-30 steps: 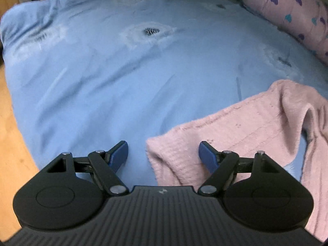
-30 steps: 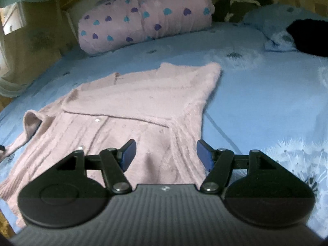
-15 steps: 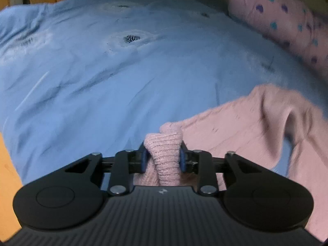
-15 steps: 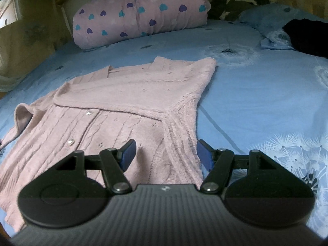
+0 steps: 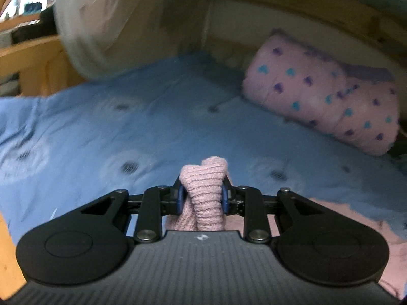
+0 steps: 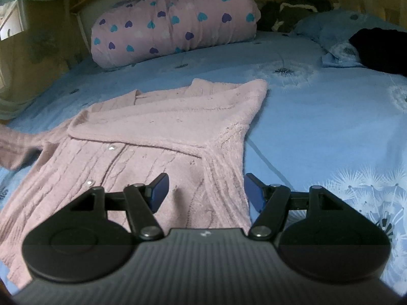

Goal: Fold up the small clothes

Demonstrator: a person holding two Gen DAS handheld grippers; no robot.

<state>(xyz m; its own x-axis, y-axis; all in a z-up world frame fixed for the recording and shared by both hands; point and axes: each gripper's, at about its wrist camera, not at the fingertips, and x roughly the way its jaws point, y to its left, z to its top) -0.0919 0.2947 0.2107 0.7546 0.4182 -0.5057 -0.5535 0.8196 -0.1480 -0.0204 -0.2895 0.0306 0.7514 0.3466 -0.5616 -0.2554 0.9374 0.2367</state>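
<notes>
A pink knitted cardigan [image 6: 157, 137] lies on the blue bed, its right sleeve folded across the chest. My left gripper [image 5: 202, 198] is shut on the ribbed cuff of the left sleeve [image 5: 207, 190] and holds it lifted above the bed. More of the cardigan shows at the lower right of the left wrist view [image 5: 356, 218]. In the right wrist view the lifted sleeve [image 6: 17, 142] stretches off to the left. My right gripper [image 6: 206, 190] is open and empty, low over the cardigan's lower right part.
A pink pillow with hearts [image 6: 175, 23] lies at the head of the blue bedsheet [image 6: 318, 127]; it also shows in the left wrist view [image 5: 328, 104]. A black garment [image 6: 379, 48] lies at the far right. A wooden bed frame [image 5: 28, 58] stands at the left.
My left gripper closed on the sleeve cuff and has lifted it, tilting up toward the pillow. My right gripper stayed open and moved slightly closer over the cardigan.
</notes>
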